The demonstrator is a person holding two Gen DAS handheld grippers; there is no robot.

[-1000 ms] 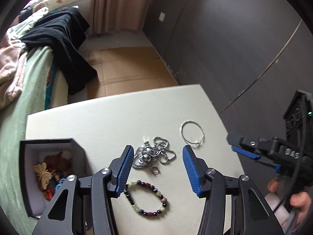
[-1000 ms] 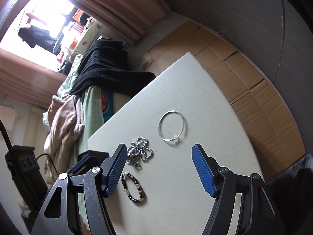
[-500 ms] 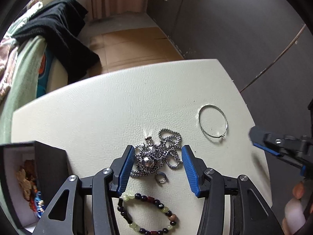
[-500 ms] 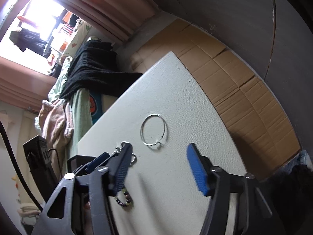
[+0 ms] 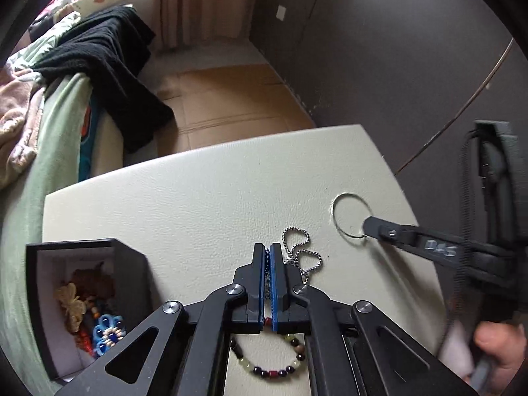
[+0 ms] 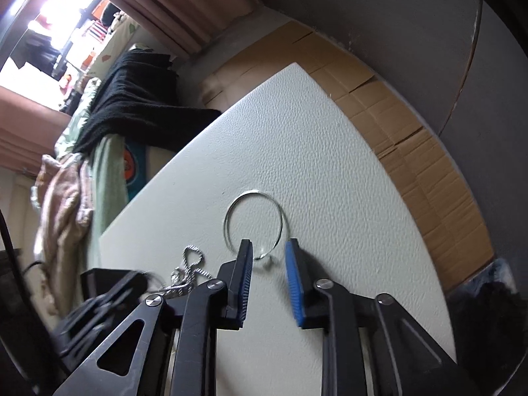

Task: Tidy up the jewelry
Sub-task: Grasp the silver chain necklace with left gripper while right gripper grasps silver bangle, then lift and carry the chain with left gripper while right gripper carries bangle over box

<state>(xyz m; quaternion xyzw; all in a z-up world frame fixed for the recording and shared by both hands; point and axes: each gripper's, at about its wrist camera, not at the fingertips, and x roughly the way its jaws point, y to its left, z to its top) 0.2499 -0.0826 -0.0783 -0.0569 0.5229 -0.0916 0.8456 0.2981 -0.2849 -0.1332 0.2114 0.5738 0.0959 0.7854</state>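
Left hand-held gripper (image 5: 267, 257) squeezed tight on the silver chain (image 5: 302, 254). Right hand-held gripper (image 6: 269, 257) closing around the near edge of the thin hoop (image 6: 254, 222), flat on the bench (image 6: 313, 132).

Left wrist view: close above the worktop (image 5: 198, 198), looking steeply down along its fingers (image 5: 259, 277).
Right wrist view: equally close, tilted down from the right.
Shared: wire hoop (image 5: 346, 214) (image 6: 254, 221), chain (image 5: 298, 250) (image 6: 188, 270), bed far left.

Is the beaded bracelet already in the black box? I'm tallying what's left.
No, the beaded bracelet lies on the table, outside the black box.
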